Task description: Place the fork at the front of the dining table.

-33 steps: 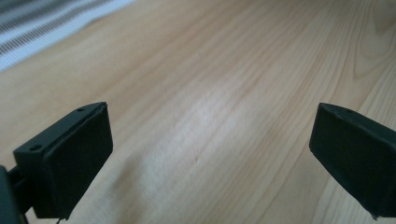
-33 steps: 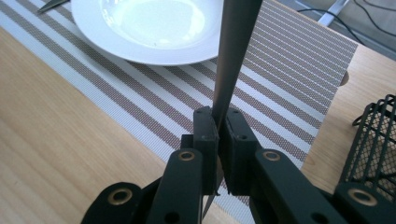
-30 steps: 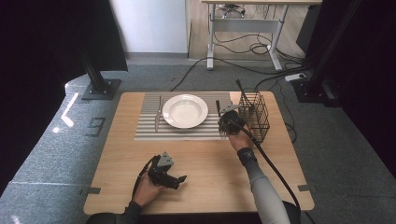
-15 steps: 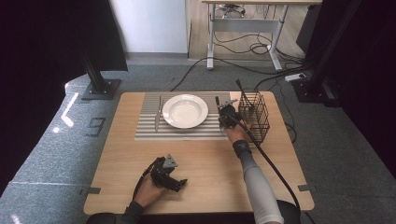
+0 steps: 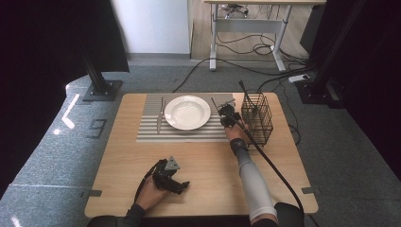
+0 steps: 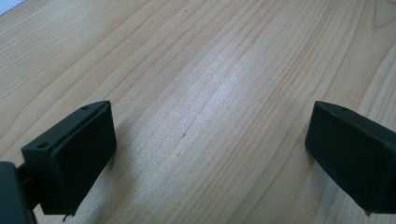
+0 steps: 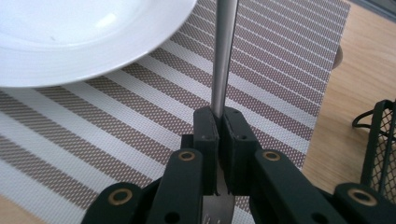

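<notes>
My right gripper point(image 5: 226, 115) point(image 7: 219, 126) is shut on a metal fork point(image 7: 223, 56). The handle runs forward from the jaws beside the white plate point(image 7: 70, 37) and the tines point(image 7: 217, 212) show behind them. It hovers over the right part of the striped placemat point(image 5: 151, 132) point(image 7: 116, 121), between the plate point(image 5: 187, 112) and the wire basket point(image 5: 257, 118). My left gripper point(image 5: 176, 182) point(image 6: 210, 154) rests low over bare wood near the table's front edge, jaws wide open with nothing between them.
A knife point(image 5: 160, 116) lies on the placemat left of the plate. The black wire basket point(image 7: 380, 149) stands close to the right of my right gripper, with a dark utensil standing in it. A cable trails from the right gripper across the wooden table point(image 5: 213, 165).
My right gripper has carried the fork slightly left and farther away, toward the plate's right side. The left gripper has hardly moved.
</notes>
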Motion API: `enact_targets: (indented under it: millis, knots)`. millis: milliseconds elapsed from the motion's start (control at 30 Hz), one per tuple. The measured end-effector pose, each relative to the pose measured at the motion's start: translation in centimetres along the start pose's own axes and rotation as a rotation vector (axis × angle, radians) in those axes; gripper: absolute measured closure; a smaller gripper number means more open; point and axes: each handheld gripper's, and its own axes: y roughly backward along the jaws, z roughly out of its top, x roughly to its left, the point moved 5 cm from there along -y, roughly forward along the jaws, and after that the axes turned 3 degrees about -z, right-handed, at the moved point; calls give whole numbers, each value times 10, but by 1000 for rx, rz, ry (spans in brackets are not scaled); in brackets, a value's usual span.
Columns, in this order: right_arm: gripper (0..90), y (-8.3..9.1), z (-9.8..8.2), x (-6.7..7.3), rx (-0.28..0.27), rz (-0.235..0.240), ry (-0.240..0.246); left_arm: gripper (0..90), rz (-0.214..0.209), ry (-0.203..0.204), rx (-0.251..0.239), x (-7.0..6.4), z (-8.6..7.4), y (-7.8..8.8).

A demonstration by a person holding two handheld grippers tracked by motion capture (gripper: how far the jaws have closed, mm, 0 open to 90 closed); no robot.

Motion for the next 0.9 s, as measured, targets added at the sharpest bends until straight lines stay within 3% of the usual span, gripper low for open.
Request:
enact_targets:
  millis: [600, 900]
  knots:
    - [838, -33, -3, -4, 76, -36, -17, 25, -2, -2, -1, 0, 0, 0]
    - [817, -35, -2, -9, 74, -28, -33, 28, -3, -2, -3, 0, 0, 0]
